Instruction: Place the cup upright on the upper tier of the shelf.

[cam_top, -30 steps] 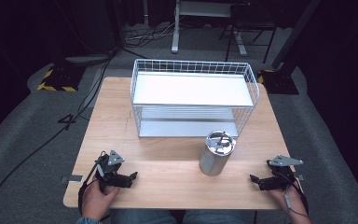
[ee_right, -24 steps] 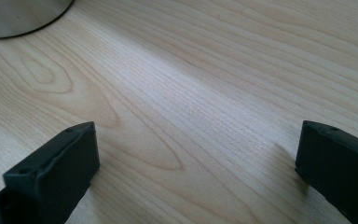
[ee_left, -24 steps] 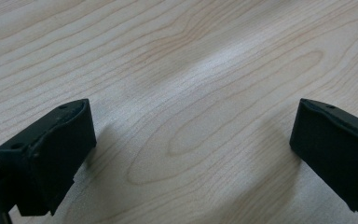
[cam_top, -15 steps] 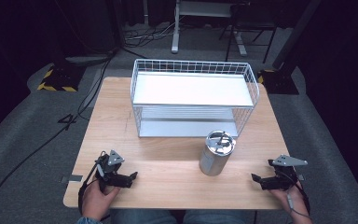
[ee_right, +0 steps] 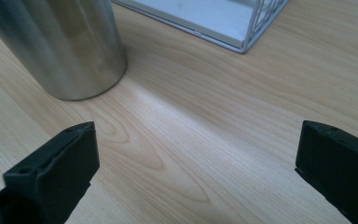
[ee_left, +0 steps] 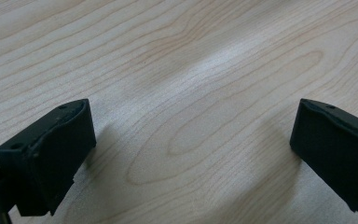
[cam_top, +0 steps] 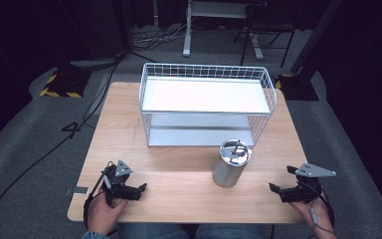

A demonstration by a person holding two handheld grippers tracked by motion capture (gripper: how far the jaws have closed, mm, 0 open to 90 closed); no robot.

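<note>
A steel canister [cam_top: 231,163] with a lid stands upright on the wooden table [cam_top: 179,164], just in front of the white wire rack [cam_top: 206,102]. My right gripper [cam_top: 281,185] rests near the table's front right edge, open and empty, with the canister [ee_right: 56,46] a short way ahead at its left. My left gripper [cam_top: 140,189] sits at the front left, open, with bare wood [ee_left: 191,116] between its jaws.
The wire rack has two white shelves, both bare; its lower corner [ee_right: 242,32] lies ahead of the right gripper. Cables [cam_top: 79,129] trail over the grey floor at the left. A desk frame [cam_top: 219,20] stands behind the table.
The right gripper has shifted slightly back toward the table's front edge. The left gripper and the canister have not moved.
</note>
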